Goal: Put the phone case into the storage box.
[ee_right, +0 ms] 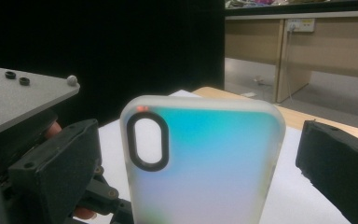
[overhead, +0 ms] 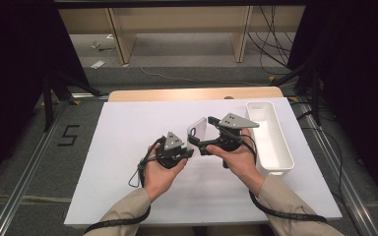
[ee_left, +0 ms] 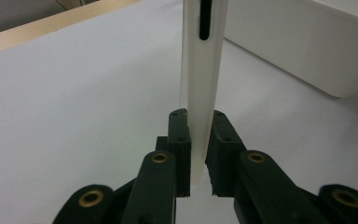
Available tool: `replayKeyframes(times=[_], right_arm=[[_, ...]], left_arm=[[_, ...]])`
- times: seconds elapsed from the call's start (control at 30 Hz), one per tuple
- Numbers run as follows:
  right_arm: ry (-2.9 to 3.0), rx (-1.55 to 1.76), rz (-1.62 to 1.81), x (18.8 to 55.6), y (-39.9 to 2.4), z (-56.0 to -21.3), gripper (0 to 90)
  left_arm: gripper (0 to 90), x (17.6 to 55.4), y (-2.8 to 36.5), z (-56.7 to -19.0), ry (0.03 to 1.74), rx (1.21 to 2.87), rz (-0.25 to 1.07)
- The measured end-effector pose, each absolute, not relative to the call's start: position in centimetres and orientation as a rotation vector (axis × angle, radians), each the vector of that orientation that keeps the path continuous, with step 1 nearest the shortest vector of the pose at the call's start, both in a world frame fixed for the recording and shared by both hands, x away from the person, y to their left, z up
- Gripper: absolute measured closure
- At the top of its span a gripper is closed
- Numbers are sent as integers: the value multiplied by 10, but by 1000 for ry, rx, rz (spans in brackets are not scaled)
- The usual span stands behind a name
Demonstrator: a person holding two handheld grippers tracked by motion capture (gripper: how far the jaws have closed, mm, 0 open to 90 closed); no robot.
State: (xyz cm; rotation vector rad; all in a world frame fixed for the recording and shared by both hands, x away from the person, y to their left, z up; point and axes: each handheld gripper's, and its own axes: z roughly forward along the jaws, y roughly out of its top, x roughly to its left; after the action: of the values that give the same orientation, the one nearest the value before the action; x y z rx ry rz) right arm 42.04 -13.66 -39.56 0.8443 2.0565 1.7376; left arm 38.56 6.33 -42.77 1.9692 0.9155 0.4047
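Fingers first: the left gripper (ee_left: pixel 199 154) has its two black pads (ee_left: pixel 179 149) pinched on the thin edge of a white phone case (ee_left: pixel 200 93), one pad on each face, nearly together with only the case wall between them. In the high view the left gripper (overhead: pixel 184 153) sits low over the white sheet (overhead: pixel 128 147) and the phone case (overhead: pixel 198 132) stands upright between the two hands, just beside the white bin (overhead: pixel 275 147).

Over to the right gripper (overhead: pixel 202 142), and here it gets murky. From above, its jaws are tangled with the case and the dark body of the tool, so the gap is hard to read. The right gripper view helps a little: the phone case (ee_right: pixel 203 163) stands broad side on, its black-ringed camera cutout at the upper left, and a black jaw block rises on each side of it, well spread. Whether either one touches the case I cannot tell; the bottom of the case is cut off by the frame, and its translucent back blurs into blue and green. The left gripper's grey plate (ee_right: pixel 18 100) looms at the left edge, partly cut off.

The wooden table edge (overhead: pixel 197 93) peeks out beyond the sheet.
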Motion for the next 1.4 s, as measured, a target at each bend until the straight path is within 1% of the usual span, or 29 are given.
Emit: replayKeyframes(times=[0.6, 1.27, 1.4], right_arm=[[2023, 877, 1733, 421, -133, -397, 47], [2000, 878, 1742, 419, -133, -398, 165], [2002, 879, 1746, 419, -133, -399, 173]], left_arm=[[809, 383, 59, -428, 900, 1974, 397], [808, 383, 59, -426, 898, 1970, 402], [808, 383, 59, -427, 898, 1969, 401]])
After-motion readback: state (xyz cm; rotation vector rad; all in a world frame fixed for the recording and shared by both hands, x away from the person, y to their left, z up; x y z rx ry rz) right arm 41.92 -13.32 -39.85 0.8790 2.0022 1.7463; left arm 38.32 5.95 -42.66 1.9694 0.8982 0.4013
